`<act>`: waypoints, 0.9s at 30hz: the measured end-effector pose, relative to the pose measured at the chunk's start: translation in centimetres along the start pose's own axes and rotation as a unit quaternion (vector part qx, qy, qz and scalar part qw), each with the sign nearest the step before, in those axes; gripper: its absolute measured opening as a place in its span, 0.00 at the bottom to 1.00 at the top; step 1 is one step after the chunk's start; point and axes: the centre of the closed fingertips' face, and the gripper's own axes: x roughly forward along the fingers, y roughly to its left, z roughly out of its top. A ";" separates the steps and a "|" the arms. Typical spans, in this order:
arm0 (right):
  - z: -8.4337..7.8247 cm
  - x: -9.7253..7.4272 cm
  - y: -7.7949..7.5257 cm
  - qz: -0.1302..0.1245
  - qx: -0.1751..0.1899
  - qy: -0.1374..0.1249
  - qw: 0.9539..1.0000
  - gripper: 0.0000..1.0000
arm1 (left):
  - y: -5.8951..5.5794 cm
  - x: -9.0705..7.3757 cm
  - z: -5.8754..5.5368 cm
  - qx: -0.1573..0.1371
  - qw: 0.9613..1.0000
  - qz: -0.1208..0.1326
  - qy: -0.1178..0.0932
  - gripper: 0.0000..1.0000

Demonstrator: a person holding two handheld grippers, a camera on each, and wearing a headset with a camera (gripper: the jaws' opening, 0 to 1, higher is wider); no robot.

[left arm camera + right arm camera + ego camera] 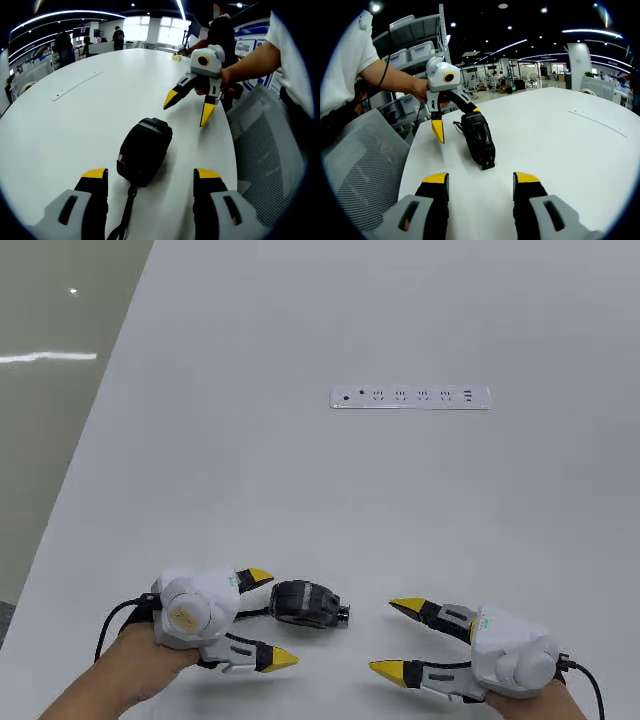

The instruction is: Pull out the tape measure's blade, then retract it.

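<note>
As tape measure (308,603) lies before left gripper (270,618), right gripper (396,638) points at it; both jaw pairs spread

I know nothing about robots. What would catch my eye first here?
Two hand-held, yellow-tipped tools stand out: the left gripper and right gripper, both open and facing each other at the near edge of the white table. A black tape measure lies between the left one's jaws. Farther back lies a white power strip.
</note>
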 end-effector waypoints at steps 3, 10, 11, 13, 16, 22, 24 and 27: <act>0.0 0.3 -0.1 0.003 0.001 -0.001 1.000 0.50 | 0.2 0.2 0.0 0.003 1.000 -0.002 0.003 0.66; 0.0 0.8 -0.1 0.010 0.005 -0.001 1.000 0.49 | 0.6 0.6 -0.1 0.008 1.000 -0.006 0.009 0.64; -0.1 0.9 -0.2 0.011 0.005 -0.001 1.000 0.48 | 0.6 0.6 0.0 0.009 1.000 -0.008 0.009 0.64; -0.2 1.0 -0.3 0.013 0.005 -0.001 1.000 0.48 | 0.6 0.8 0.0 0.012 1.000 -0.011 0.010 0.62; -0.2 1.2 -0.3 0.015 0.005 -0.001 1.000 0.48 | 0.8 1.0 0.0 0.014 1.000 -0.013 0.012 0.61; -0.1 1.6 -0.4 0.018 0.007 -0.002 1.000 0.47 | 1.0 1.4 0.0 0.014 1.000 -0.016 0.014 0.57; -0.1 1.8 -0.5 0.019 0.008 -0.003 1.000 0.47 | 1.0 1.4 0.0 0.014 1.000 -0.017 0.014 0.56; -0.1 2.0 -0.4 0.021 0.008 -0.004 1.000 0.46 | 1.0 1.6 0.0 0.014 1.000 -0.019 0.015 0.54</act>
